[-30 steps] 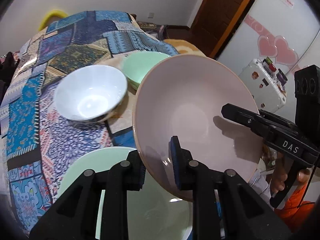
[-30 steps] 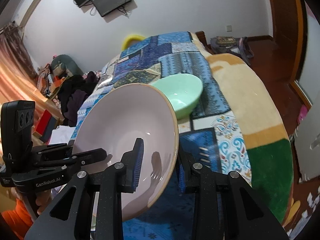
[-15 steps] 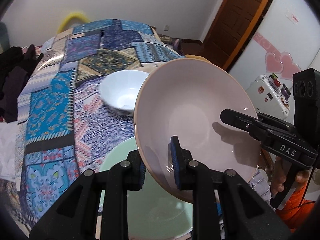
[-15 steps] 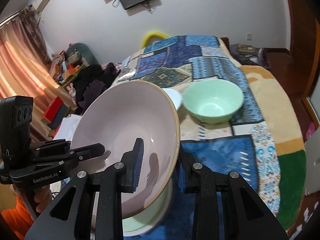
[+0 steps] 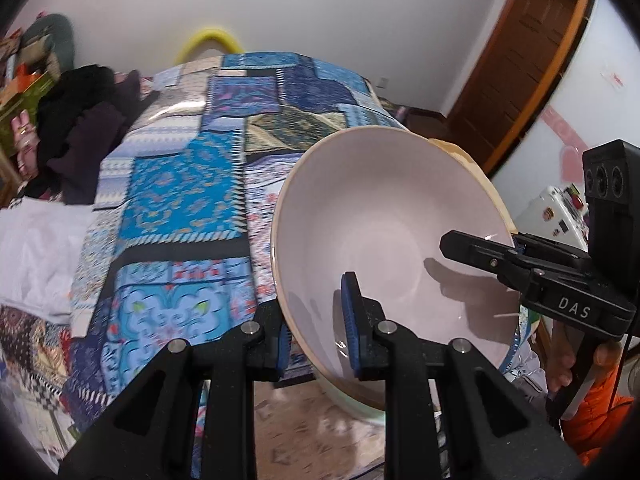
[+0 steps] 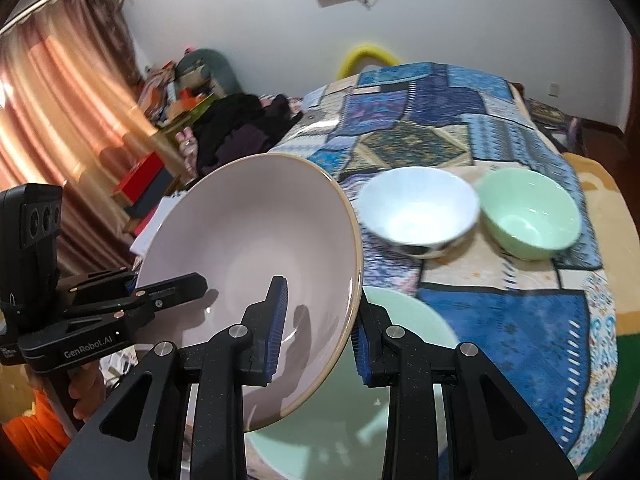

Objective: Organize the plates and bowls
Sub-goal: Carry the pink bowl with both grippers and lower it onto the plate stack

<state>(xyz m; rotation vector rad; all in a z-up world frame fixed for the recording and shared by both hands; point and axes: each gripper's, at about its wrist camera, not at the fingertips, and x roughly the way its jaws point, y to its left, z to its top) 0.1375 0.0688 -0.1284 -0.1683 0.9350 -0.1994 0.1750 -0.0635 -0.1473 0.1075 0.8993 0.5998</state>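
1. While the pink bowl [image 6: 248,264] hangs tilted above the patchwork tablecloth [image 6: 500,312], a white bowl [image 6: 418,210] and a small green bowl [image 6: 530,212] sit side by side beyond it.
2. A pale green plate [image 6: 400,320] lies directly under the pink bowl, partly hidden by it.
3. Dark clothes [image 5: 80,128] are heaped past the table's left edge.
4. The left gripper [image 5: 316,328] pinches the bowl's near rim, pointing steeply down.
5. The right gripper [image 6: 320,332] clamps the opposite rim, angled downward too.
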